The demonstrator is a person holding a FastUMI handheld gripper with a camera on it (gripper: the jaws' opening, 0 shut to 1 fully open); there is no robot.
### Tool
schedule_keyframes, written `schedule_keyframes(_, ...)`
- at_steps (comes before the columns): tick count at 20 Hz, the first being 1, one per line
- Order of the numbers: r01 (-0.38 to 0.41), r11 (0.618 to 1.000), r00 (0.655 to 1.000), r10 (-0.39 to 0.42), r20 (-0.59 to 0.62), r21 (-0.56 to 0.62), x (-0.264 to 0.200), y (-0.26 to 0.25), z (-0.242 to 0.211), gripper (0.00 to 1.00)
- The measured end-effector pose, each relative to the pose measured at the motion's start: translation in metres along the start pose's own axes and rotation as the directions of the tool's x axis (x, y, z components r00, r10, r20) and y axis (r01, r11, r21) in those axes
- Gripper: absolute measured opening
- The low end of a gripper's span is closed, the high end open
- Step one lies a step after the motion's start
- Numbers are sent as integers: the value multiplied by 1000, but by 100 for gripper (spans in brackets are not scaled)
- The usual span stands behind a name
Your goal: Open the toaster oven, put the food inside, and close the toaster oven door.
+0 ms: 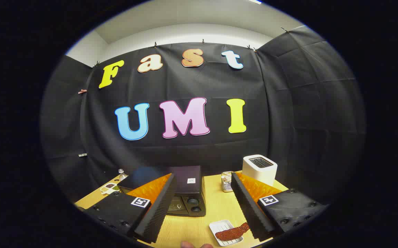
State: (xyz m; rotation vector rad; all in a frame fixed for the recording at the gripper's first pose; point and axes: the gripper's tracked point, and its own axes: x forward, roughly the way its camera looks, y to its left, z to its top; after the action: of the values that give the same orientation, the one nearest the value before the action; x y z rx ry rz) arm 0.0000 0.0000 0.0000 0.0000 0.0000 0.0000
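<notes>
Item one, nearest you: gripper (204,210), jaws spread wide and holding nothing, raised above the worktop (216,206) and pointing level toward the far wall. Between the fingers, near side: a white tray (219,228) carrying the food (232,233), just left of the right finger. Beyond it, behind the left finger: the oven (188,196), door apparently shut. Farther right: a jar (226,181), then a white toaster (260,168). Status, judged: nothing begun; opening, loading and closing all remain.
</notes>
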Motion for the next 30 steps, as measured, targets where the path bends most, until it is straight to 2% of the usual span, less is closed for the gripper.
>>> schedule_keyframes(19,-13,1000,1000,13,-27,-5,0,11,-3,98)
schedule_keyframes(26,-63,998,997,61,-53,-20,30,96,-27,98)
schedule_keyframes(30,-65,997,997,64,-51,-28,52,147,-46,98)
